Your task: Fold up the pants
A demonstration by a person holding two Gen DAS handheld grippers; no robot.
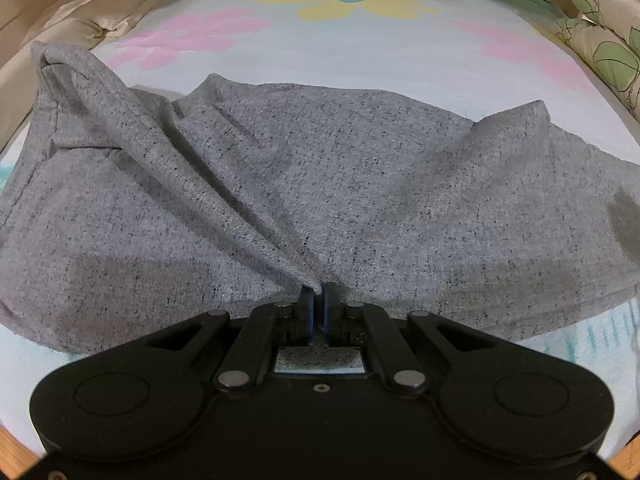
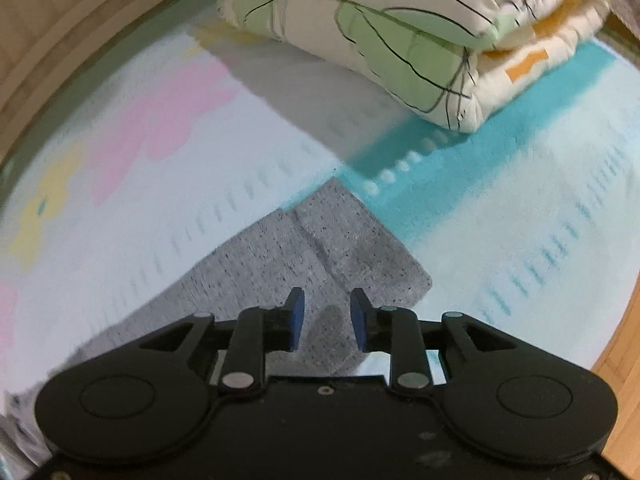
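Grey speckled pants (image 1: 320, 184) lie spread across a pale flowered bed sheet (image 1: 360, 40). My left gripper (image 1: 319, 294) is shut on a fold of the pants at their near edge, and a ridge of cloth runs from the pinch up to the far left. In the right wrist view one end of the pants (image 2: 320, 248) lies flat on the sheet. My right gripper (image 2: 327, 312) is open and empty just above that end, with blue pads either side of the cloth.
A folded quilt with green leaf print (image 2: 400, 40) lies on the bed beyond the right gripper and shows at the far right of the left view (image 1: 608, 40). A wooden bed frame (image 2: 60, 40) rims the mattress. Beige bedding (image 1: 80, 20) sits far left.
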